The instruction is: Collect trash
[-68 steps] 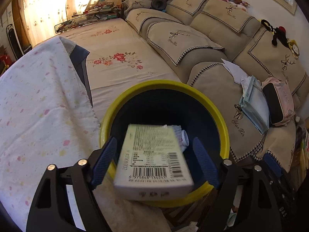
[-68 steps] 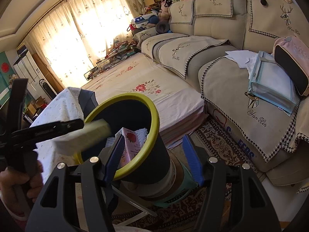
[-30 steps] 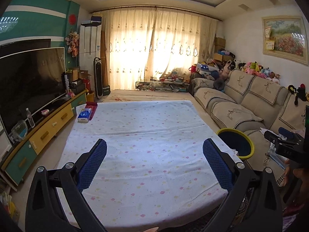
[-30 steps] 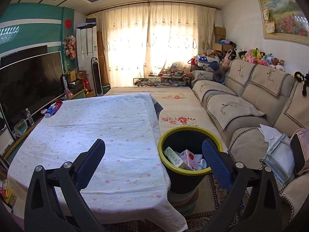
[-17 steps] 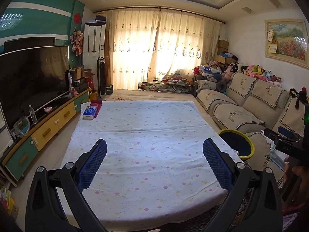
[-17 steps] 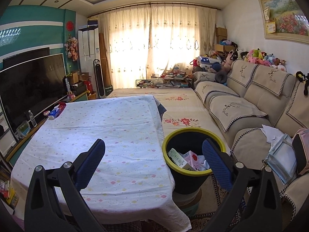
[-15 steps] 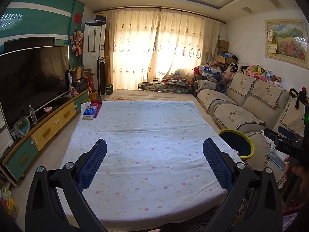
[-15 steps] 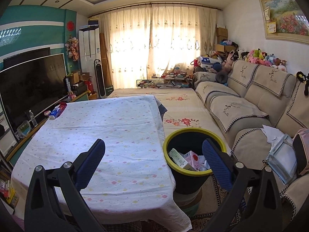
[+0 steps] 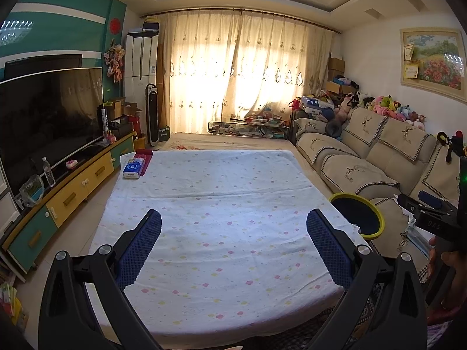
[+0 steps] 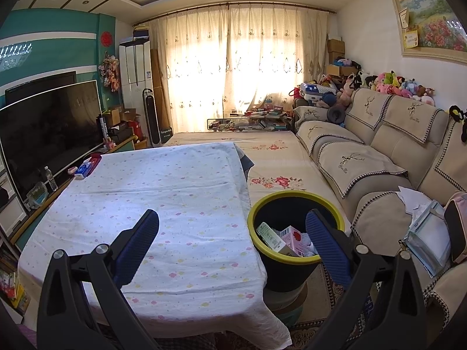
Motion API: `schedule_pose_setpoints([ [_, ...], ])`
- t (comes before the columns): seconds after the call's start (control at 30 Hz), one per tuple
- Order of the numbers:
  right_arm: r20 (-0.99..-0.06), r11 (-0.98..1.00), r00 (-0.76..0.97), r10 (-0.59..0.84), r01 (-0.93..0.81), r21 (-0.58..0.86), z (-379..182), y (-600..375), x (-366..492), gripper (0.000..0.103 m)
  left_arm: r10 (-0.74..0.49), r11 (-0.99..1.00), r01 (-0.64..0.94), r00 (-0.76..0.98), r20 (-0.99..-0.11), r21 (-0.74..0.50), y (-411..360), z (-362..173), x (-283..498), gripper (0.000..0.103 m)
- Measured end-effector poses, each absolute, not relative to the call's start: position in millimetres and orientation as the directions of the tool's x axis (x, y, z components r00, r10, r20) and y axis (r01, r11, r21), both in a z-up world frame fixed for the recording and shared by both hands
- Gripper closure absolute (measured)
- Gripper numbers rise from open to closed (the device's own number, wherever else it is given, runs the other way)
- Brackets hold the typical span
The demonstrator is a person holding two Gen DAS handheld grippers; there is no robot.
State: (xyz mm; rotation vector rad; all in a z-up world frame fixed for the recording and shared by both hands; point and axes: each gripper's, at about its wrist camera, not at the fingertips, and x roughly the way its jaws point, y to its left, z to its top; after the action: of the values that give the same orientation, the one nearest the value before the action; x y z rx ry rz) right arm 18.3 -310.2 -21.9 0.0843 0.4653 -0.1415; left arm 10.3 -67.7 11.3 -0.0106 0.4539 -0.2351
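Note:
A dark bin with a yellow rim (image 10: pixel 294 204) stands beside the table's right edge, and the bin (image 9: pixel 356 218) also shows in the left wrist view. Inside lie a green-and-white box (image 10: pixel 270 237), a pink carton (image 10: pixel 293 240) and some white scraps. My left gripper (image 9: pixel 233 242) hangs open over the near part of the spotted tablecloth (image 9: pixel 221 204), holding nothing. My right gripper (image 10: pixel 232 243) is open too, above the table's right edge, its right finger in front of the bin. The right gripper (image 9: pixel 432 207) appears from outside at the far right of the left wrist view.
A blue tissue pack (image 9: pixel 133 167) and a red item lie at the table's far left corner. A TV (image 9: pixel 49 122) on a low cabinet lines the left wall. A beige sofa (image 10: pixel 379 151) with papers and a pink bag fills the right. A bottle (image 9: pixel 49 171) stands on the cabinet.
The box the left gripper held over the bin 2.3 s ago now lies inside it. Both grippers have pulled back to the table's near side; over the last second they barely moved.

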Motion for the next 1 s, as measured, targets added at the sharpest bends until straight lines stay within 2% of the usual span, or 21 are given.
schedule_pose_setpoints([
  [1.0, -0.463, 0.986, 0.88, -0.109, 0.153, 0.058, -28, -310, 21, 0.007, -0.233, 0.971, 0.228, 0.865, -0.445, -0.065, -79, 6, 14, 0.005],
])
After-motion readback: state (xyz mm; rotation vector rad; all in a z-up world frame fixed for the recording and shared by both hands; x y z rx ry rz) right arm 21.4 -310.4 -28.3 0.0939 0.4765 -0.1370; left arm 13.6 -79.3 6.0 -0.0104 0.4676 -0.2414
